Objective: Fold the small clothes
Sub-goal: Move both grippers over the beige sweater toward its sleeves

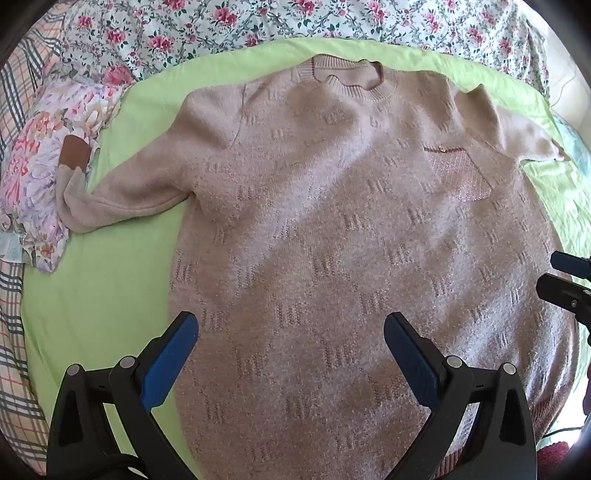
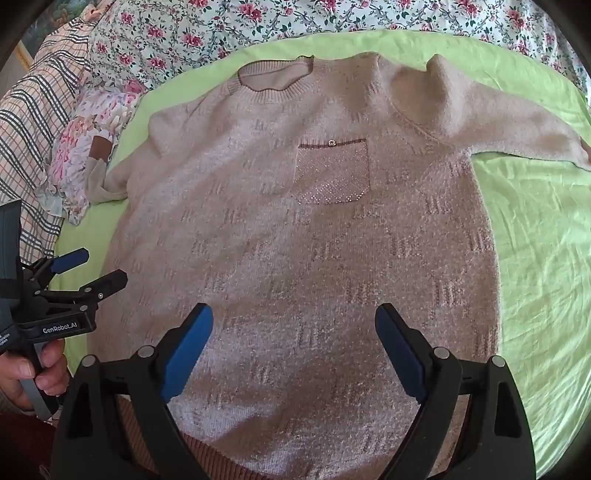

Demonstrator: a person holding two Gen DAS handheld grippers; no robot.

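Note:
A beige knit sweater (image 1: 332, 221) lies flat, front up, on a light green sheet (image 1: 103, 280), neck at the far side, both sleeves spread out. Its chest pocket (image 2: 332, 173) has a small button. The left sleeve's brown cuff (image 1: 75, 157) rests on a floral cloth. My left gripper (image 1: 291, 332) is open and empty above the sweater's lower left part. My right gripper (image 2: 293, 325) is open and empty above the lower middle. The left gripper (image 2: 92, 269) also shows at the right wrist view's left edge, and the right gripper (image 1: 565, 277) at the left wrist view's right edge.
A floral garment (image 1: 48, 166) lies at the left edge of the green sheet (image 2: 535, 258). A flowered bedspread (image 1: 258, 22) lies beyond the neck. A plaid cloth (image 2: 33, 122) lies at the far left.

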